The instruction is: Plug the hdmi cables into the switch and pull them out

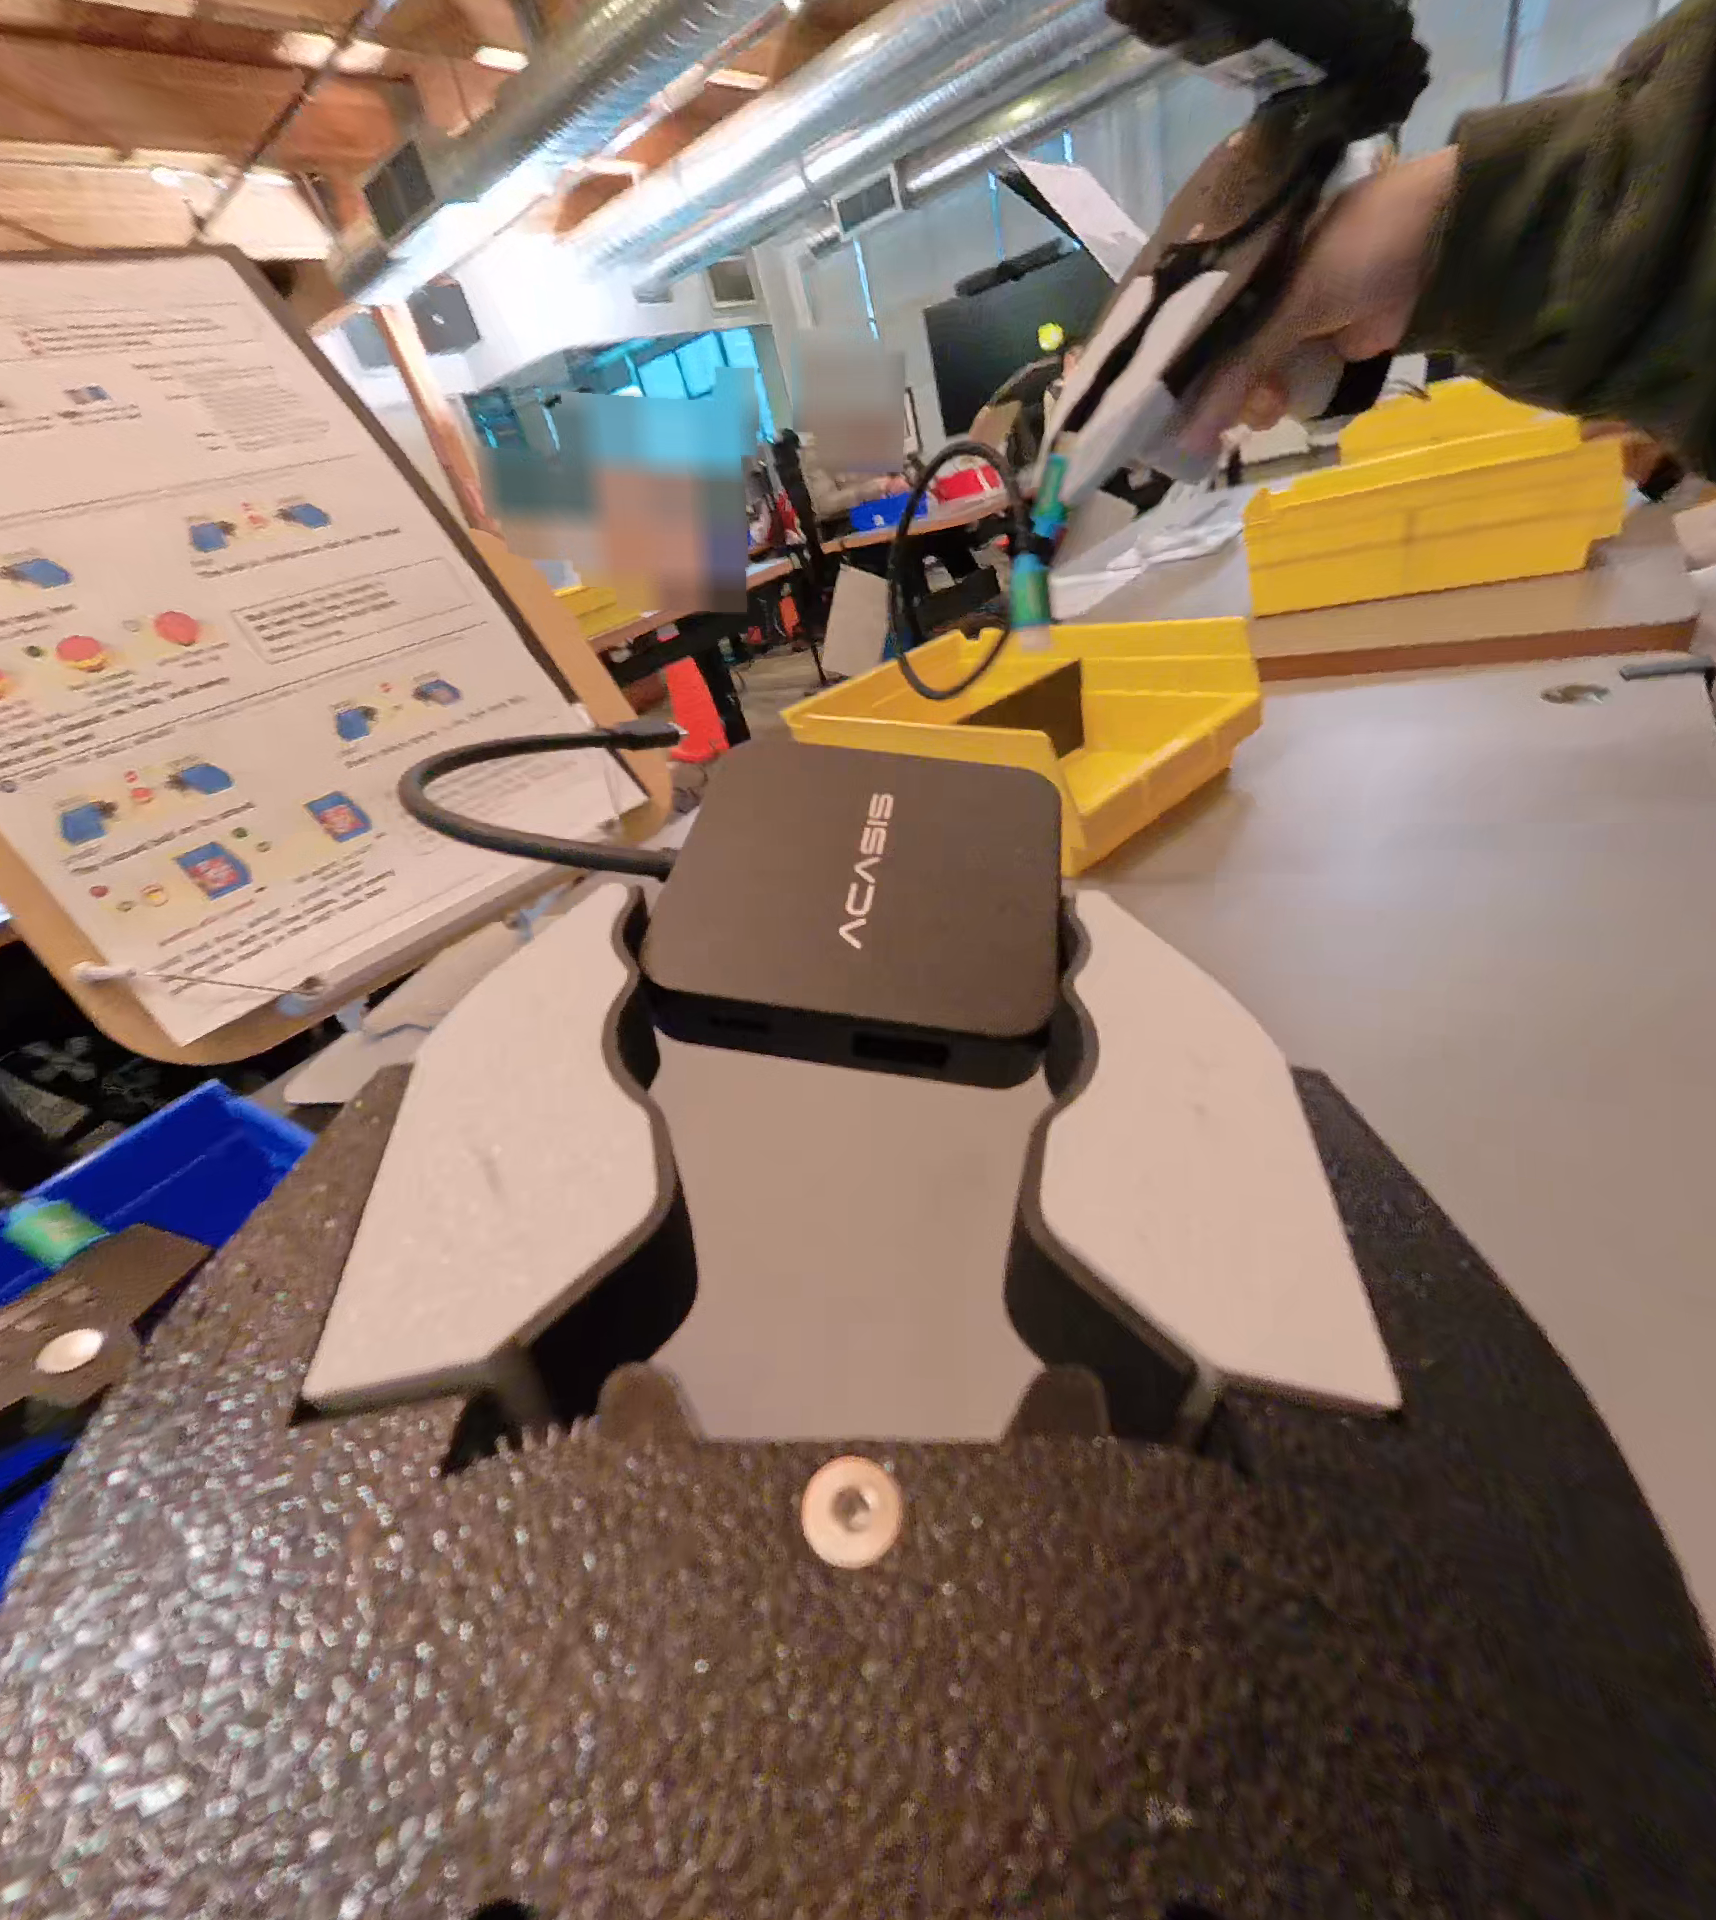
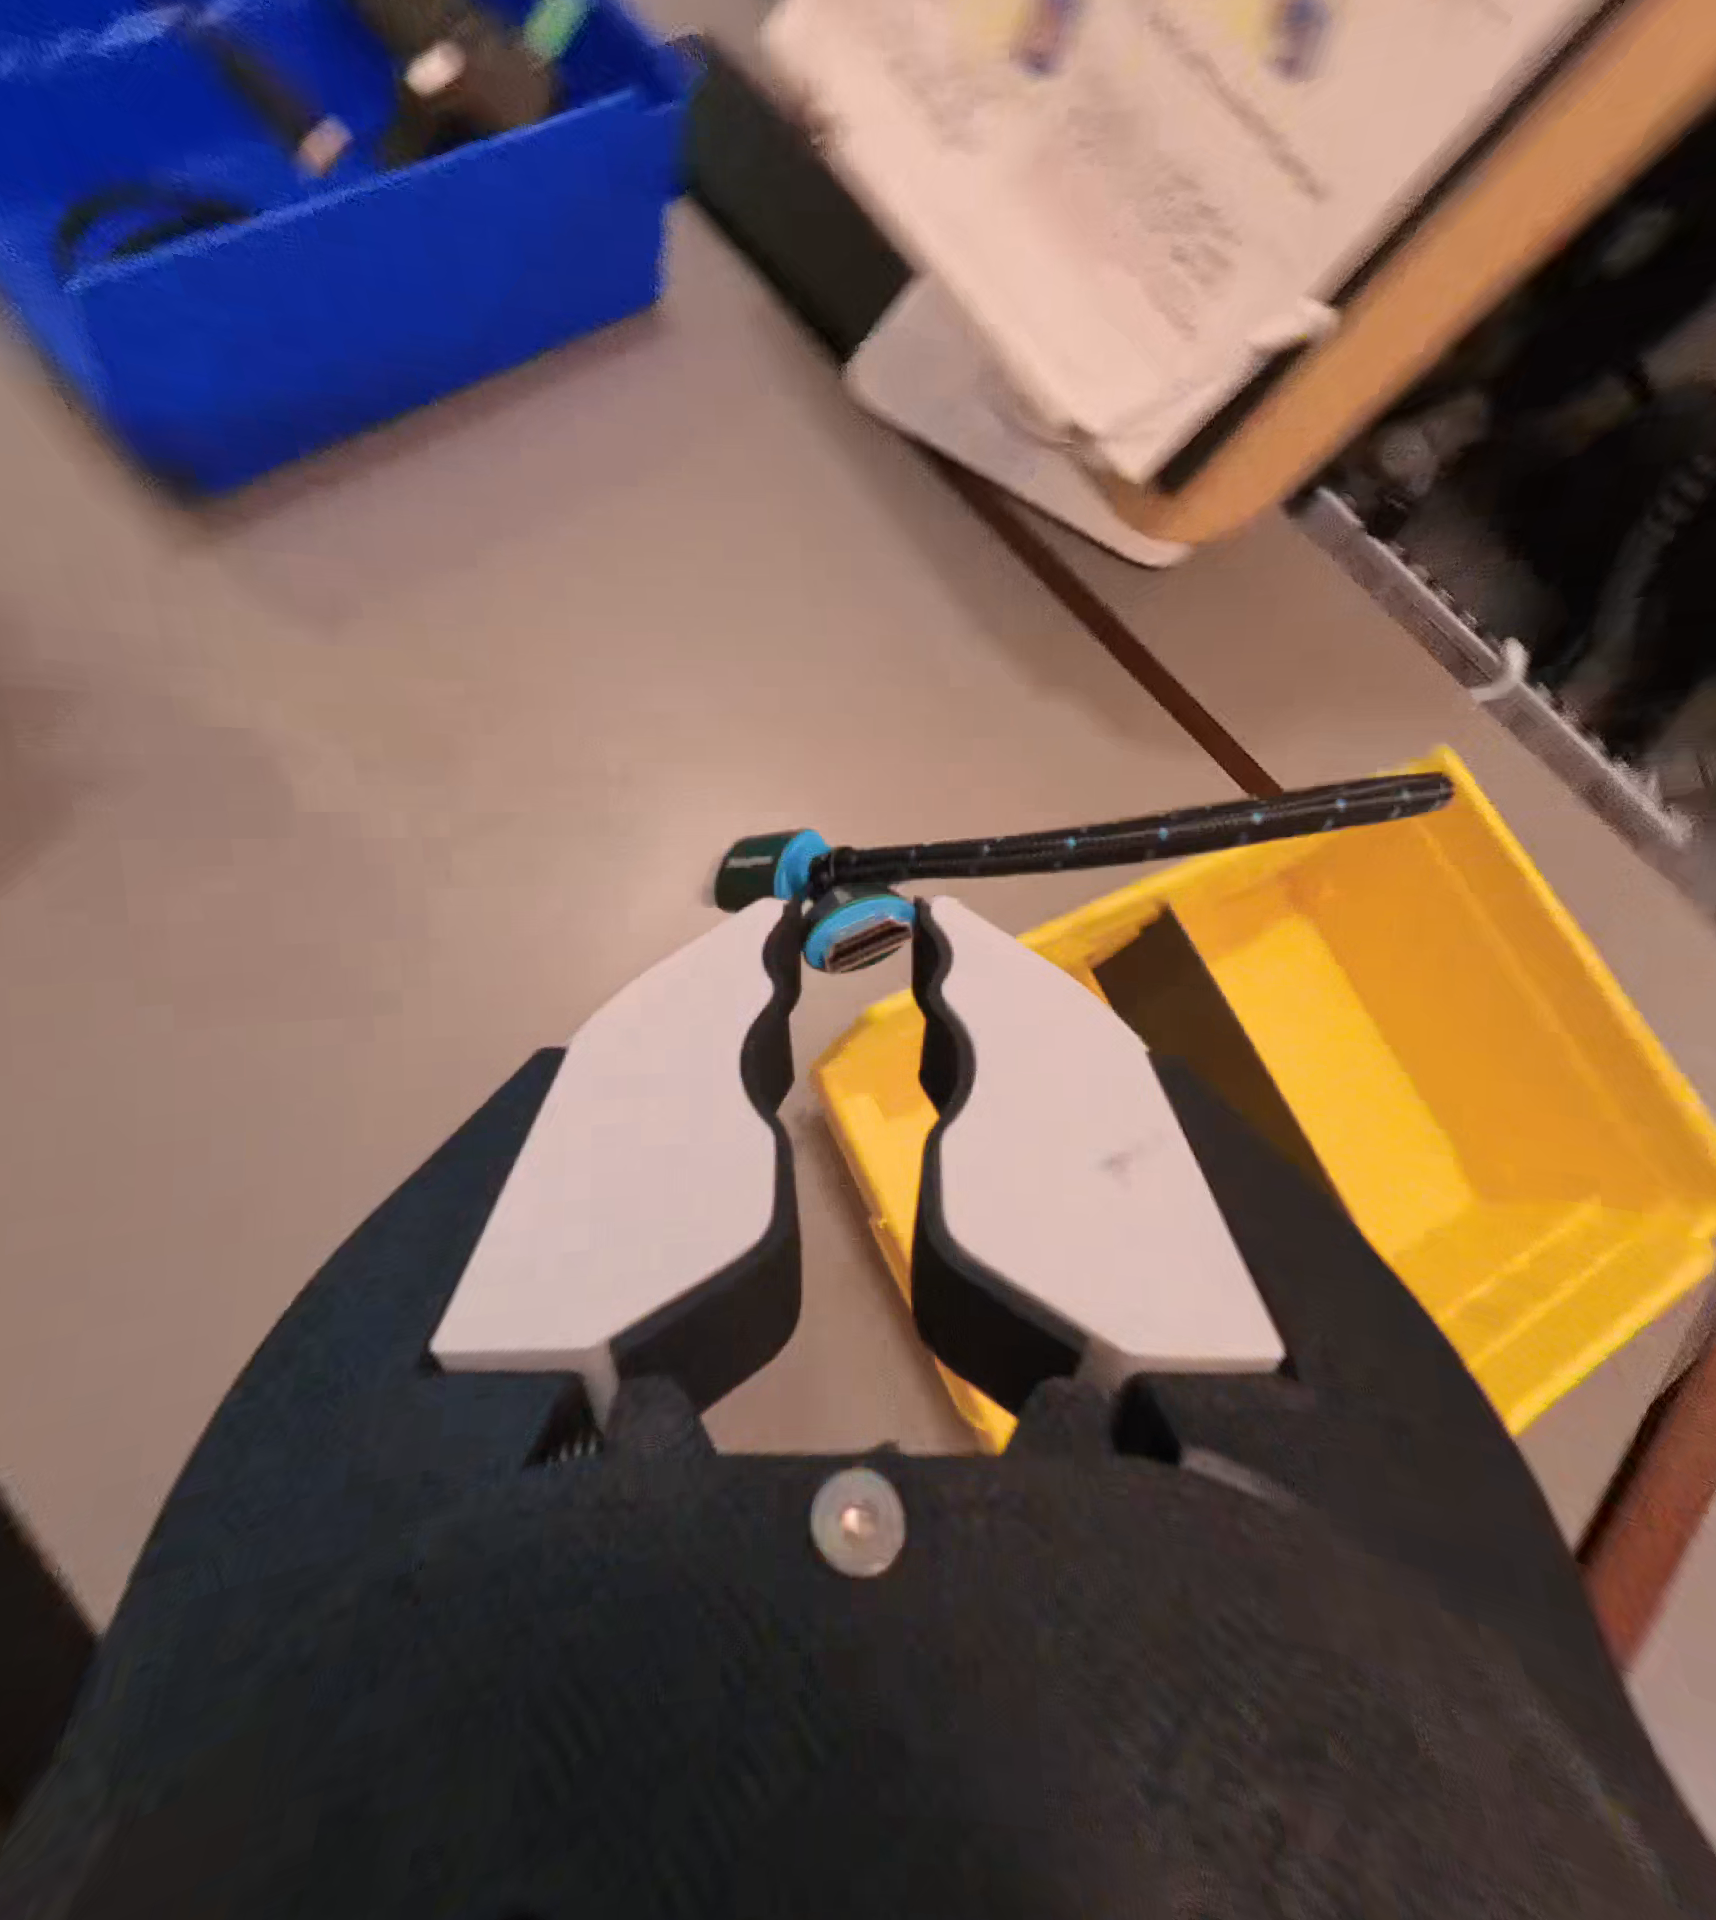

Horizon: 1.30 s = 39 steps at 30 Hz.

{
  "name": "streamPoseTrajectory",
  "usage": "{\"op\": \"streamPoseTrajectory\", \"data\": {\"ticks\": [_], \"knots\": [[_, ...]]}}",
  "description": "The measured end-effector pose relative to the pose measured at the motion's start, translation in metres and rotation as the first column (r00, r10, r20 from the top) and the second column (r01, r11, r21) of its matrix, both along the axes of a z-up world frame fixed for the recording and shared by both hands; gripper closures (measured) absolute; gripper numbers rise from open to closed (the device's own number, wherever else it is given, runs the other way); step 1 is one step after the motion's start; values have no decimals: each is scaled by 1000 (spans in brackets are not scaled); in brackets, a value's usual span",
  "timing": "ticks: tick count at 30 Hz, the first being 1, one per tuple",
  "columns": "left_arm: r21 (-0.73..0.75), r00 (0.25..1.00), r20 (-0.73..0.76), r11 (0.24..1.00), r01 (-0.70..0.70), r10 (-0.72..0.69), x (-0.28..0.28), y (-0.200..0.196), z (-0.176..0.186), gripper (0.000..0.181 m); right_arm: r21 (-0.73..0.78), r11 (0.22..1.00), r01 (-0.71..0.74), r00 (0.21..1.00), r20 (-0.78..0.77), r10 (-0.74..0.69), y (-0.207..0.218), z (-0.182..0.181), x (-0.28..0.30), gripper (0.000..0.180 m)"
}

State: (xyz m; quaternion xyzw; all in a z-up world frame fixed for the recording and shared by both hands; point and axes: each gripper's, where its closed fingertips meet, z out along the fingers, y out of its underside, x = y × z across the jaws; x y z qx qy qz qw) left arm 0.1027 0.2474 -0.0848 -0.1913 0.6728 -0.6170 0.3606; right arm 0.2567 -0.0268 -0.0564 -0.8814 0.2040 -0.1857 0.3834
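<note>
While the black switch (image 1: 852, 896) is being clamped on the desk (image 1: 1456, 935) by the left gripper (image 1: 849, 997), the HDMI cable (image 2: 1134, 831) is being pinched at its plug (image 2: 856, 931) by the right gripper (image 2: 852, 925); the plug should be squared to the port.

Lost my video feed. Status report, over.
Left gripper shut on flat black switch box. Right gripper shut on short braided black HDMI cable, raised over yellow plastic bin. Facing ports unobstructed.
</note>
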Motion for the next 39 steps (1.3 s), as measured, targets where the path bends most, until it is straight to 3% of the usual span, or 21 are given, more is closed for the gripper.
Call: {"op": "streamPoseTrajectory", "data": {"ticks": [1,6,8,12,17,24,30,33,36,39], "knots": [[14,1000,-12,1000,7,-7,2,-5,-4,108,45,996,79,997,2,-79,-11,-5,12,159],[23,997,-60,998,54,-52,5,-21,-18,108,87,937,338,939,32,-342,-63,-31,35,160],[29,995,-76,998,62,-60,6,-23,-22,108,115,917,383,922,12,-387,-76,-37,33,160],[20,991,-101,996,89,-87,6,-28,-26,108,25,898,439,898,8,-439,-96,-58,30,161],[50,988,-124,994,96,-89,9,-35,-34,108,-21,906,423,905,-46,-424,-84,-92,46,162],[44,985,-138,993,109,-102,7,-36,-36,108,52,904,424,905,-57,-421,-57,-113,73,161],[45,985,-144,994,102,-94,8,-35,-38,108,118,891,439,896,8,-443,-56,-102,82,113],[44,984,-141,992,116,-109,6,-38,-36,108,249,910,332,937,26,-349,-30,-73,58,105],[51,984,-125,989,137,-129,4,-43,-34,108,357,933,36,997,53,-59,31,-50,-10,99],[52,976,-130,981,185,-177,-2,-53,-34,108,449,865,-224,975,104,198,90,-37,-89,98]]}}
